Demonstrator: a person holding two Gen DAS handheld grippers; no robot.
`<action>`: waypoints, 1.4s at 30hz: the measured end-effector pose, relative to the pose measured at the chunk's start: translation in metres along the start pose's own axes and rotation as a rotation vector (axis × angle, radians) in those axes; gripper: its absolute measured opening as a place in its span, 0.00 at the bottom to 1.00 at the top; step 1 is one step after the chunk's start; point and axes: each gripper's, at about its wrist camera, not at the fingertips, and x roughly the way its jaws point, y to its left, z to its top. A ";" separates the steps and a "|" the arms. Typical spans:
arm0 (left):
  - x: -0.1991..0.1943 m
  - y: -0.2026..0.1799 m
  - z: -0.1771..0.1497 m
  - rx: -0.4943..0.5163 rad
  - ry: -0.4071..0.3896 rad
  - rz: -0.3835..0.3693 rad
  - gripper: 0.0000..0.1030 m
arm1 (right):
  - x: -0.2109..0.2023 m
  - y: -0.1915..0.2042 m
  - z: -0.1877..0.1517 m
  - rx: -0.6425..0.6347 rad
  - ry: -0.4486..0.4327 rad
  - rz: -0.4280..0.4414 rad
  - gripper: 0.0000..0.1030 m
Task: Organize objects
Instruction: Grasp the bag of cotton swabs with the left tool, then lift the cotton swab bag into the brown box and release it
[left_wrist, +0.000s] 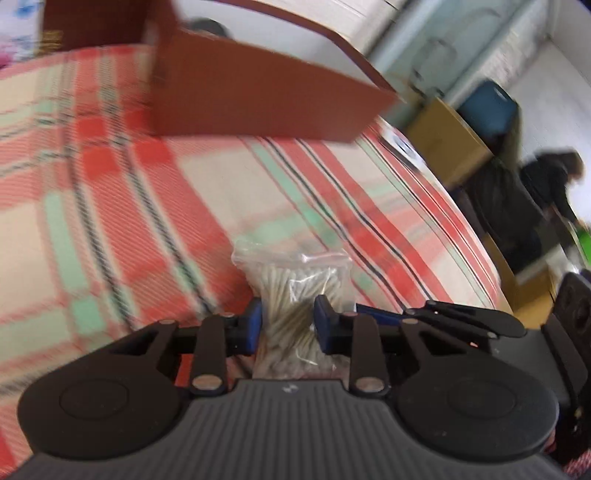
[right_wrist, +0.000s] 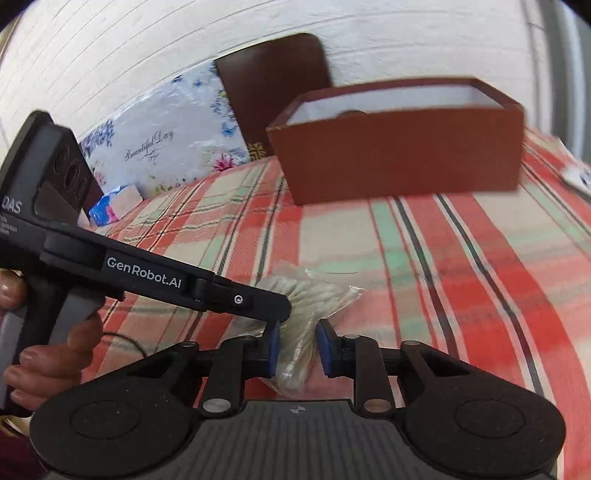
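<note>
A plaid cloth (right_wrist: 461, 266) in red, cream and green is covering the work surface and filling most of both views. A brown open-topped box (right_wrist: 402, 147) with a white interior is resting on the cloth at 12 o'clock from the grippers in the right wrist view (in the left wrist view the same box (left_wrist: 258, 99) is sitting toward 11 o'clock, blurred). A dark brown panel (right_wrist: 273, 85) is leaning against the white wall behind the box, and a floral printed sheet (right_wrist: 155, 147) is lying at 10 o'clock from the box. The left gripper (left_wrist: 287, 326) is closing its blue pads on a clear plastic bag of cotton swabs (left_wrist: 295, 280), pinching the bag's middle so that the swabs are fanning out beyond the fingers. The right gripper (right_wrist: 297, 347) is gripping the same bag (right_wrist: 314, 295) lower down, with its pads pressing in on the narrowed bundle. The bag is lying on the cloth at 6 o'clock from the box, well apart from it. A hand (right_wrist: 44, 354) is holding the left gripper's handle at 9 o'clock in the right wrist view, and that gripper's body is crossing the bag's left side.
</note>
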 end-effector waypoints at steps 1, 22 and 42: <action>-0.001 0.006 0.007 -0.013 -0.016 0.019 0.27 | 0.012 0.002 0.009 -0.022 -0.012 -0.009 0.22; 0.018 0.042 0.041 -0.099 -0.039 0.068 0.53 | 0.068 0.002 0.027 -0.091 -0.003 0.016 0.61; 0.037 0.034 0.066 -0.005 -0.080 0.150 0.36 | 0.102 0.008 0.042 -0.135 0.000 -0.038 0.48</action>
